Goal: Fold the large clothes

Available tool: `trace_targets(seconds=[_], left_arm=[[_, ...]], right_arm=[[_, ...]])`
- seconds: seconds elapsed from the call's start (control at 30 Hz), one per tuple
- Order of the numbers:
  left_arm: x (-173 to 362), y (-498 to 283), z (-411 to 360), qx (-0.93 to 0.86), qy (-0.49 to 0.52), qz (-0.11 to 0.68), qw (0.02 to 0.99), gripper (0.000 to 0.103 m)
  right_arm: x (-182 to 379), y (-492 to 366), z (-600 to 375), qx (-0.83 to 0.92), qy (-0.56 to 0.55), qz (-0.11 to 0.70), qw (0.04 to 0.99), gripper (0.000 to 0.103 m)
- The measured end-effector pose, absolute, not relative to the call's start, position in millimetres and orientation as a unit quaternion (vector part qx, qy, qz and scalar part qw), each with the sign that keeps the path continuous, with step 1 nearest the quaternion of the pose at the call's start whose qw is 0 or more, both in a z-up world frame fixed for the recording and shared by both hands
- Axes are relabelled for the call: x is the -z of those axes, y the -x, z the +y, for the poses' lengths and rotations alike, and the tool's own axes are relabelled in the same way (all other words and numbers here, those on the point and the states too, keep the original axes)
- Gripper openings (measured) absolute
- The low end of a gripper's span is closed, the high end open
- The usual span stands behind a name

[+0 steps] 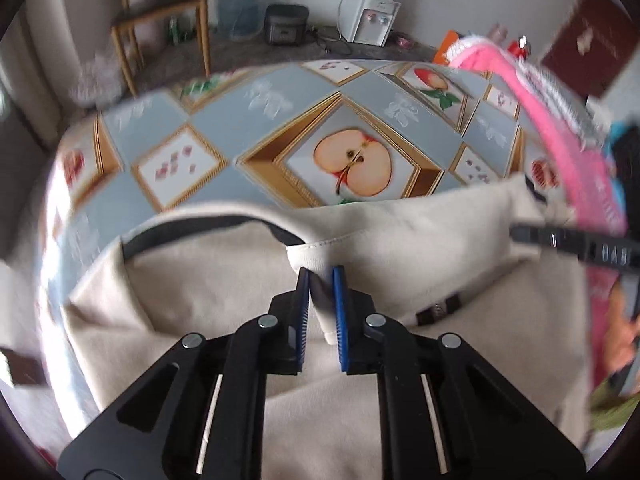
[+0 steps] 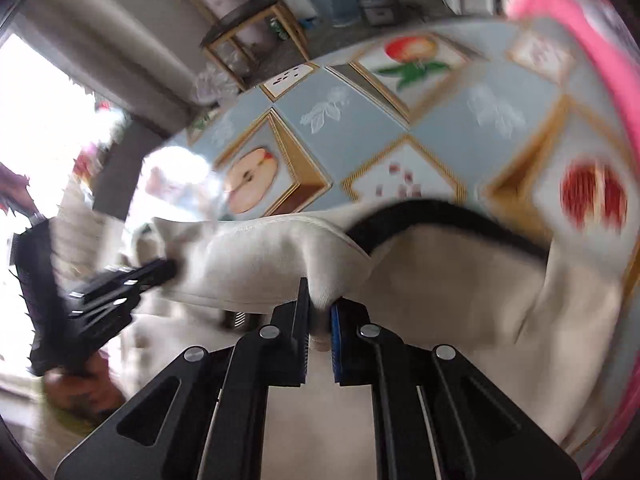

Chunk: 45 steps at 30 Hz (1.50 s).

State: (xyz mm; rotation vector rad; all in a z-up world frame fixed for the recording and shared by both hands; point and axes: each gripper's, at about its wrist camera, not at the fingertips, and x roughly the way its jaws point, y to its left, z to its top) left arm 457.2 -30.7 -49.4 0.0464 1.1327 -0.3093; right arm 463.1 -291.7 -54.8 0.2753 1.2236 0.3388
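A large cream garment [image 1: 400, 232] with a black collar band [image 1: 192, 228] lies on the table, its near edge lifted. In the left wrist view my left gripper [image 1: 321, 280] is shut on a fold of this cream cloth, which sits between the blue pads. My right gripper [image 1: 520, 234] reaches in from the right and meets the same raised edge. In the right wrist view the right gripper [image 2: 320, 300] is shut on a bunched bit of the garment [image 2: 440, 280] beside the collar band [image 2: 420, 212]. The left gripper [image 2: 170, 270] grips the edge at the left.
The table wears a glossy grey-blue cloth with fruit pictures [image 1: 352, 160]. A pink garment [image 1: 560, 120] lies along its right side. Beyond the far edge stand a wooden stool [image 1: 160, 20], a dark box [image 1: 286, 24] and a water dispenser [image 1: 372, 16]. A hand [image 2: 80, 392] holds the left gripper.
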Motion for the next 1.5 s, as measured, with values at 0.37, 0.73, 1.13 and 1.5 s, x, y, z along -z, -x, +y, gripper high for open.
trace_targets(seconds=[0.37,0.73,1.13,1.5], left_arm=[[61.8,-442.3,-37.1,0.159,-0.109,0.529,0.826,0.012],[61.2,-438.1,-36.5,0.166,-0.119,0.519,0.830,0.012],[29.5,-433.0,-43.8,0.202,-0.086,0.479,0.850,0.014],[63.7,-434.7,-54.3,0.193,-0.100,0.500,0.838,0.014]], right_arm=[[58.0,-432.3,-314.7,-0.174,-0.103,0.579,0.789,0.026],[17.5,-434.9,-230.3,-0.232,-0.053,0.498,0.834,0.027],[59.4,-439.7,-198.9,-0.209,0.020,0.540,0.815,0.027],[61.6,-436.1,-282.7,-0.154,-0.005,0.546,0.823,0.022]])
